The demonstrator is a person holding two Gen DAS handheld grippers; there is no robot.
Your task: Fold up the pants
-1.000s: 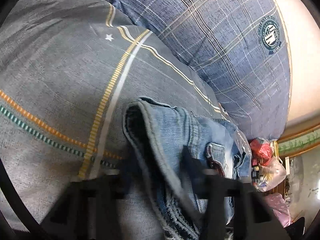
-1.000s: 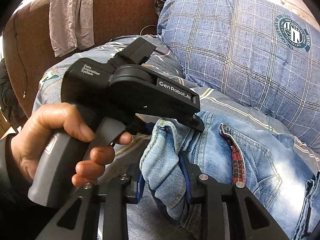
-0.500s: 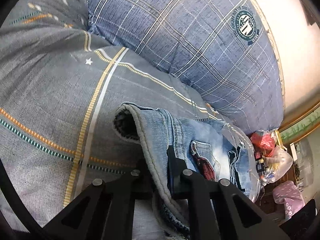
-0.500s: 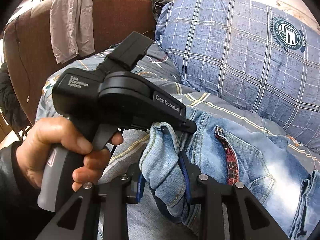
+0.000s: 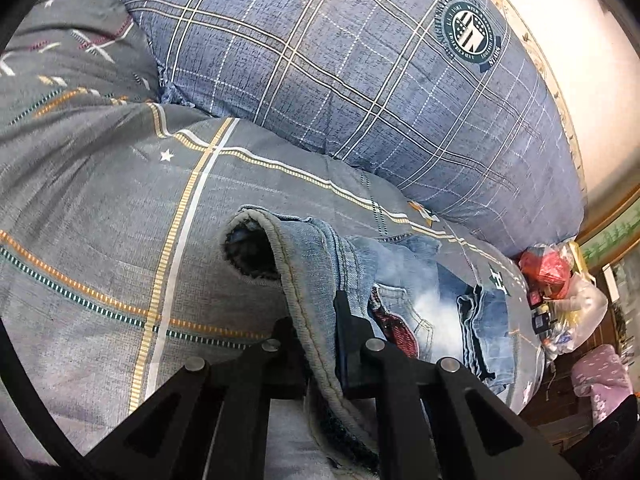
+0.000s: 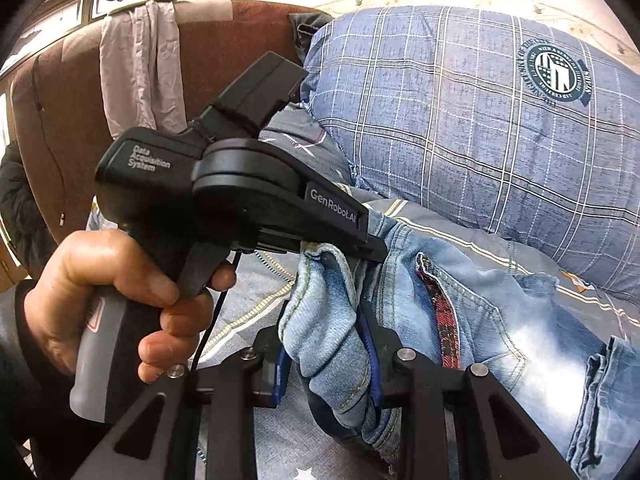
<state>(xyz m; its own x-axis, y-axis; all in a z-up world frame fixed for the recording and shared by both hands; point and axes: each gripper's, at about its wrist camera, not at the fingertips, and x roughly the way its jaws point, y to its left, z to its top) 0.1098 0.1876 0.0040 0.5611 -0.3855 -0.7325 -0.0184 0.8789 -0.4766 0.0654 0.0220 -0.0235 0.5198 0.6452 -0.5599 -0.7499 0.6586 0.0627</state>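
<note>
Faded blue jeans (image 5: 404, 292) with a red plaid pocket trim lie on a grey striped bedspread (image 5: 100, 216). My left gripper (image 5: 318, 320) is shut on the jeans' waistband edge, which stands lifted off the bed. Seen from the right wrist, my right gripper (image 6: 326, 344) is shut on a bunched fold of the same jeans (image 6: 500, 320), its blue pads (image 6: 370, 356) pressing the denim. The left gripper (image 6: 372, 246), held in a person's hand (image 6: 112, 292), pinches the waistband just above and behind the right one.
A big blue plaid pillow (image 5: 380, 80) lies behind the jeans. A brown headboard (image 6: 60, 120) with a pale cloth (image 6: 140, 72) draped on it stands at the left. Plastic bags (image 5: 560, 292) and clutter sit past the bed's right edge.
The left gripper's jaws closed from open onto the waistband edge and lifted it. The right gripper kept its grip and rose slightly with the denim.
</note>
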